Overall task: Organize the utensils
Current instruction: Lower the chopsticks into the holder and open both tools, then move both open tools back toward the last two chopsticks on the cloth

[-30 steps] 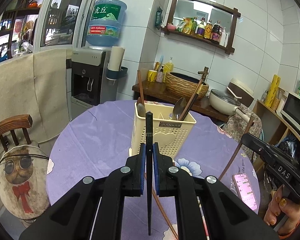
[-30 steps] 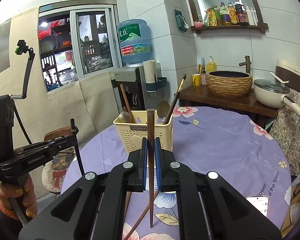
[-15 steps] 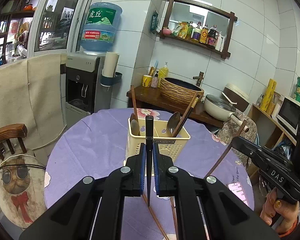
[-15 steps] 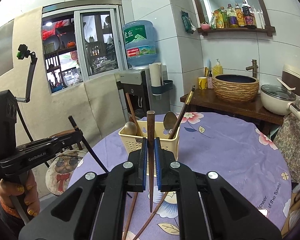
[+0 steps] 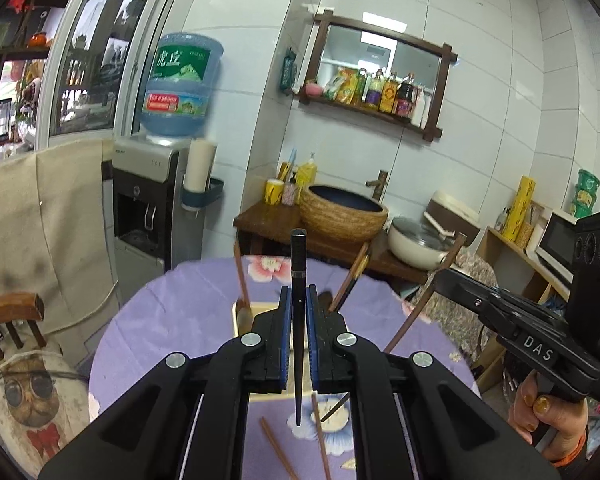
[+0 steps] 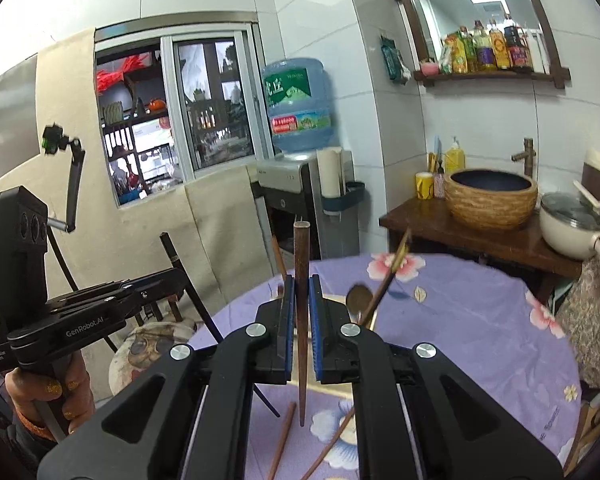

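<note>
In the left wrist view my left gripper (image 5: pixel 299 312) is shut on a black chopstick (image 5: pixel 299 264) that stands upright, its thin tip hanging above the purple flowered table (image 5: pixel 160 320). The cream utensil holder (image 5: pixel 237 316) sits just beyond, mostly hidden by the jaws. In the right wrist view my right gripper (image 6: pixel 299 312) is shut on a brown chopstick (image 6: pixel 301 264), also upright and off the table. A spoon (image 6: pixel 358 300) and a dark chopstick (image 6: pixel 388 280) stick out of the holder. Loose brown chopsticks (image 6: pixel 282 436) lie on the cloth below.
A chair with an owl cushion (image 5: pixel 24 392) stands left of the table. Behind it are a water dispenser (image 5: pixel 148 200) and a wooden side table with a woven basin (image 5: pixel 344 216) and a pan (image 5: pixel 416 240). A person's hand (image 5: pixel 548 412) holds the right gripper.
Both grippers have risen with their chopsticks still clamped. The holder has dropped lower in both views and is now largely behind the jaws.
</note>
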Tool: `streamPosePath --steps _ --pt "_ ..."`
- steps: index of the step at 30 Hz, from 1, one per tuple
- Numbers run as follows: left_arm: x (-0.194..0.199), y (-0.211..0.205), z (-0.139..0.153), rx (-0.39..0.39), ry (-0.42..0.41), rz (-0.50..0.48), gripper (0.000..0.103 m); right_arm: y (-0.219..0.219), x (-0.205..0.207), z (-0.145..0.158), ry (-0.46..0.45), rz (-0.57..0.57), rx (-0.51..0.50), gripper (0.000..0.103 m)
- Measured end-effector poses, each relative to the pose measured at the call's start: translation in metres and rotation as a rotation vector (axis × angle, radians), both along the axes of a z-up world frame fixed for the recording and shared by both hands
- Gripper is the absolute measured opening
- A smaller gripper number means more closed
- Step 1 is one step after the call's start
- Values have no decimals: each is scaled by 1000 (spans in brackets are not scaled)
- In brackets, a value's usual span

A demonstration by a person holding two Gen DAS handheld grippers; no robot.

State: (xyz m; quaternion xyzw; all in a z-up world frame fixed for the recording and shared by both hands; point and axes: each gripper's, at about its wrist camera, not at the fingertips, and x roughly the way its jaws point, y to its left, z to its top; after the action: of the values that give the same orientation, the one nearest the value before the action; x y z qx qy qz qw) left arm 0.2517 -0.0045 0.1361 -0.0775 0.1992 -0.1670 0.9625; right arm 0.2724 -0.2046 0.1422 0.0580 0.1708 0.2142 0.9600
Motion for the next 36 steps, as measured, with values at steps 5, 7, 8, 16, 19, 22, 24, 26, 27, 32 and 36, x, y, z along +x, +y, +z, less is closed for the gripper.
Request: streamPosePath --steps 5,7,8,16,19,22,24,26,27,32,36 --pt "23 1 43 -31 -51 34 7 0 19 47 -63 -32 13 8" --pt "35 0 53 -33 -63 60 7 3 27 59 -85 -55 3 8" --pt "40 0 54 -32 -63 67 7 4 31 64 -95 -66 -2 8" --pt "81 -4 16 -13 9 126 7 11 75 27 -37 -125 -23 8" --pt "90 -8 -9 6 54 125 7 13 85 4 -1 -131 -30 8" --pt "95 -12 -34 14 99 119 7 13 94 -17 41 -130 -25 8" --pt "96 -14 -46 21 118 119 7 13 99 -30 67 -131 -25 8" --pt "99 -16 -58 30 138 116 7 12 102 -39 84 -134 -21 8" --pt "100 -17 -62 33 147 114 7 11 103 -43 89 -136 -17 8" --pt "104 -20 -80 46 174 119 7 10 107 -56 109 -137 5 8" --pt "101 -21 -82 56 157 120 9 10 105 -63 98 -148 14 8"
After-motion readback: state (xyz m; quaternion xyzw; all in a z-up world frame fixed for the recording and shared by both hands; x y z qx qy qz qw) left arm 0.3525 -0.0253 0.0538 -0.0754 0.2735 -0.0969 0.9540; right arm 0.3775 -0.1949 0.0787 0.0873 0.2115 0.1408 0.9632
